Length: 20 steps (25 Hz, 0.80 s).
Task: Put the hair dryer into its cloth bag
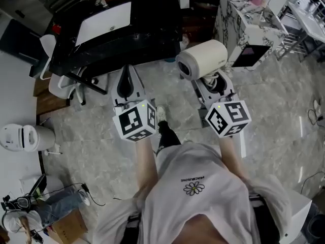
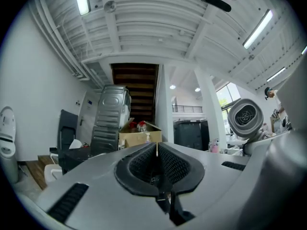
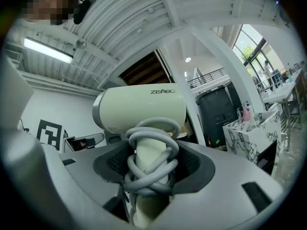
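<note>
Hair dryer [image 3: 144,110]: cord-wrapped handle gripped lengthwise in right tongs [image 3: 152,169], barrel crosswise beyond far tips. Left tongs [image 2: 157,152]: closed, empty. Cloth bag: not in view.

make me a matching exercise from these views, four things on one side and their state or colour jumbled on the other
Things:
1 left tool
2 right tool
3 hair dryer
4 cord

States:
a wound round the handle
b shut, nothing in it
c cream body
d clamped on the dryer's handle

Pairs: 1-b; 2-d; 3-c; 4-a
</note>
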Motion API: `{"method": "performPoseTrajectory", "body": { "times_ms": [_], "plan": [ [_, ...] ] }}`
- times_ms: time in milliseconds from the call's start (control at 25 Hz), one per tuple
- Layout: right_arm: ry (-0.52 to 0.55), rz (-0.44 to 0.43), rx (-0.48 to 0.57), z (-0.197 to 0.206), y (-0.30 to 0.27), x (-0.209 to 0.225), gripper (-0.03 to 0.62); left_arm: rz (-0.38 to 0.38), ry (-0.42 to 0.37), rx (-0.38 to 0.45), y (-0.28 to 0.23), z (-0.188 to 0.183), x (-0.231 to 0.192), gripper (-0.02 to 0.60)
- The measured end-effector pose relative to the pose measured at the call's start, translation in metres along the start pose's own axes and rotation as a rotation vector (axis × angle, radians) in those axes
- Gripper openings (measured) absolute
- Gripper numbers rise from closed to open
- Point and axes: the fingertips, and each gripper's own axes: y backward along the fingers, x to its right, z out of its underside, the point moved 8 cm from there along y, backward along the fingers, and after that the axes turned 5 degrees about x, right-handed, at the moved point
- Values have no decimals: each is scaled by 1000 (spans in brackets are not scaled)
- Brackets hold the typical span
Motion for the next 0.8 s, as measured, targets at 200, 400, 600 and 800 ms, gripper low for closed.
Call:
{"method": "performPoseTrajectory", "body": {
  "times_ms": [200,400,600,800],
  "plan": [
    [2,45,-5,5,-48,10,238,31,25,-5,-54,15,-21,23],
    [34,100,8,8,-113,19,238,72,43,-2,-121,29,-54,23],
    [77,149,1,7,-184,21,238,136,44,-4,-197,39,-90,24],
    [72,219,16,-5,-251,25,238,206,62,-26,-275,36,-114,24]
  ]
}}
